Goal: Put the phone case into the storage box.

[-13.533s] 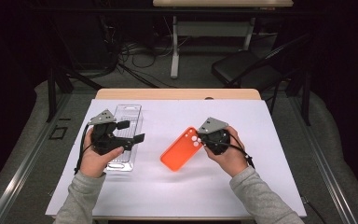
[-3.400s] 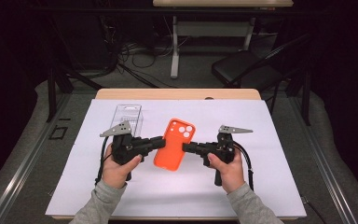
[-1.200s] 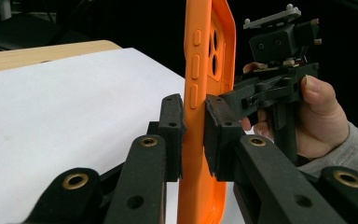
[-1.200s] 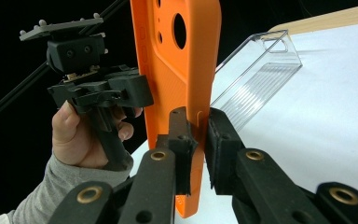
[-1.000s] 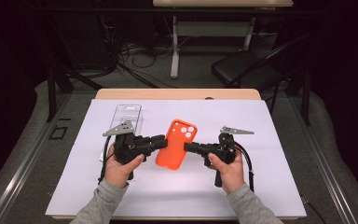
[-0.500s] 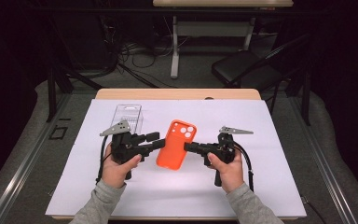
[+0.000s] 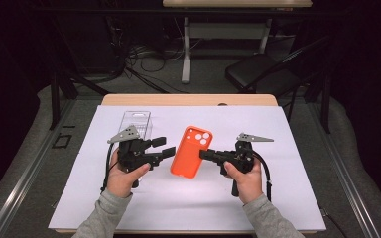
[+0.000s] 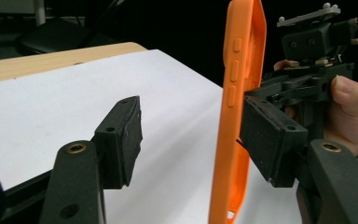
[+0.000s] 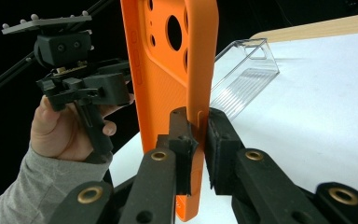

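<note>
Two hand-held grippers and one orange phone case above the bench.

The case (image 7: 191, 151) hung between the two grippers, clear of the white bench (image 7: 297, 198), near a clear plastic box (image 7: 136, 122). The right hand-held gripper (image 9: 198, 140) was clamped narrow on one side wall, pads on either face of the rim. The left hand-held gripper (image 8: 191, 135) had just been opening; its jaws stood apart with the opposite edge between them, one pad close against the case, the other well clear. The case looked light, thin-walled and flexible, likely rubbery and not fragile; a grip low on the stiffer side rim, away from the camera cut-outs, should twist it least.
</note>
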Tool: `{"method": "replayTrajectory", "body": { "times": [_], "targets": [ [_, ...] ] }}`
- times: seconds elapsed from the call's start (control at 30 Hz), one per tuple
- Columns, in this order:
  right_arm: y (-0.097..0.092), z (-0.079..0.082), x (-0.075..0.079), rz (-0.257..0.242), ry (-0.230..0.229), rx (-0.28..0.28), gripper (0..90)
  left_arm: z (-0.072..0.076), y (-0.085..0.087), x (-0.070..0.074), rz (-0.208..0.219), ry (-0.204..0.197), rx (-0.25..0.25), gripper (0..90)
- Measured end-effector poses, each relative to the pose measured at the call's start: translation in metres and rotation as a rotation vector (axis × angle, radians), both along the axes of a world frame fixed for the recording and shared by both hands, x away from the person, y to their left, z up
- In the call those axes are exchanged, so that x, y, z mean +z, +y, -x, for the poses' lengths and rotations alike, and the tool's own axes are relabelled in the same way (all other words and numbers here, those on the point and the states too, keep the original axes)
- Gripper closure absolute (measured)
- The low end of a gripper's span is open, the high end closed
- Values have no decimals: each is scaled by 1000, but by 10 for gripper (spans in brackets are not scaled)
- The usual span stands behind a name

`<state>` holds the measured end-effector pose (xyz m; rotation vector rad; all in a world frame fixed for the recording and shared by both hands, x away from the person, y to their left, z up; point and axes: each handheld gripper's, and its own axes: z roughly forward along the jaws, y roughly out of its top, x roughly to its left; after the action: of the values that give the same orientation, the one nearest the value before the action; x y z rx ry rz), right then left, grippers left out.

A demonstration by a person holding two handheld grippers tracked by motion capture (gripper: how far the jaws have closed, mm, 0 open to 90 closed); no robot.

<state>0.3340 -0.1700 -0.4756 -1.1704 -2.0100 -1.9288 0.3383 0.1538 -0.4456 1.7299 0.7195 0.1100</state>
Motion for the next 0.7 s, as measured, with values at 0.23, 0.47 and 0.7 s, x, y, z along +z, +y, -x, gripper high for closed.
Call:
{"method": "replayTrajectory", "body": {
  "times": [0.23, 0.47, 0.7],
  "targets": [
    [-2, 0, 0, 29, -15, -10, 820, -1, 4, 3, -18, -18, 20, 390],
    [0, 4, 2, 79, -49, -28, 819, 2, 6, 7, -47, -24, 38, 374],
    [3, 6, 4, 142, -86, -39, 819, 3, 5, 8, -67, -26, 47, 290]
  ]
}}
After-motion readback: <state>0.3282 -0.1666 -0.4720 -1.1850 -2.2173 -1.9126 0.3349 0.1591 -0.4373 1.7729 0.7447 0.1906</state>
